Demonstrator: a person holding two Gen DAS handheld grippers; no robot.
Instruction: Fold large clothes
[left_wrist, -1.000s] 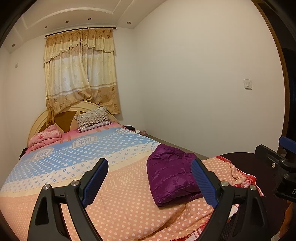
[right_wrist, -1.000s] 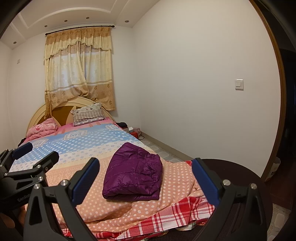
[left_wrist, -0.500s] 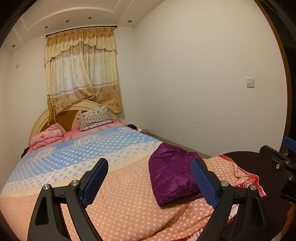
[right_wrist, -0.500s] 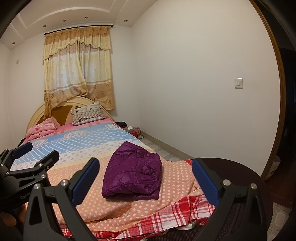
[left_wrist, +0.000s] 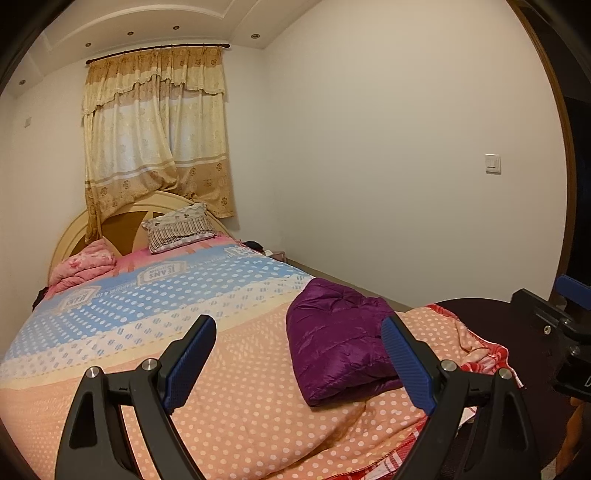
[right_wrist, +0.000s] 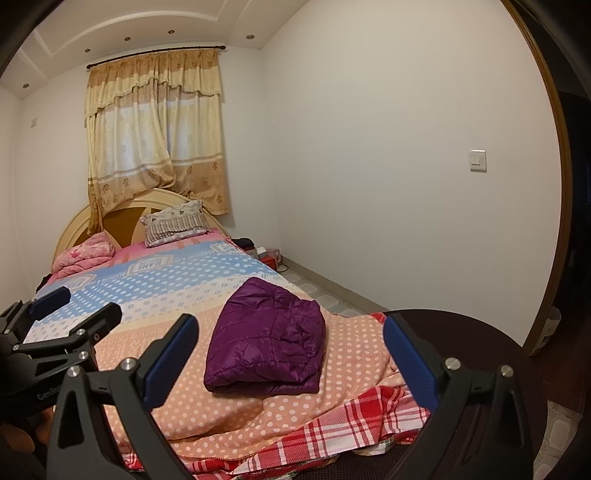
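Observation:
A purple puffer jacket (left_wrist: 340, 343) lies folded in a compact bundle on the polka-dot bedspread (left_wrist: 229, 398) near the foot of the bed; it also shows in the right wrist view (right_wrist: 267, 341). My left gripper (left_wrist: 299, 363) is open and empty, held above the bed, short of the jacket. My right gripper (right_wrist: 290, 363) is open and empty, with the jacket seen between its fingers but farther off. The left gripper also shows at the left edge of the right wrist view (right_wrist: 55, 332).
A red plaid blanket (right_wrist: 351, 421) hangs at the bed's foot. A dark round table (right_wrist: 461, 332) stands on the right. Pillows (left_wrist: 181, 227) and a pink quilt (left_wrist: 83, 267) lie by the headboard. A white wall runs along the right side.
Both grippers have drifted slightly; the view barely shifts. The jacket lies still and both grippers stay open.

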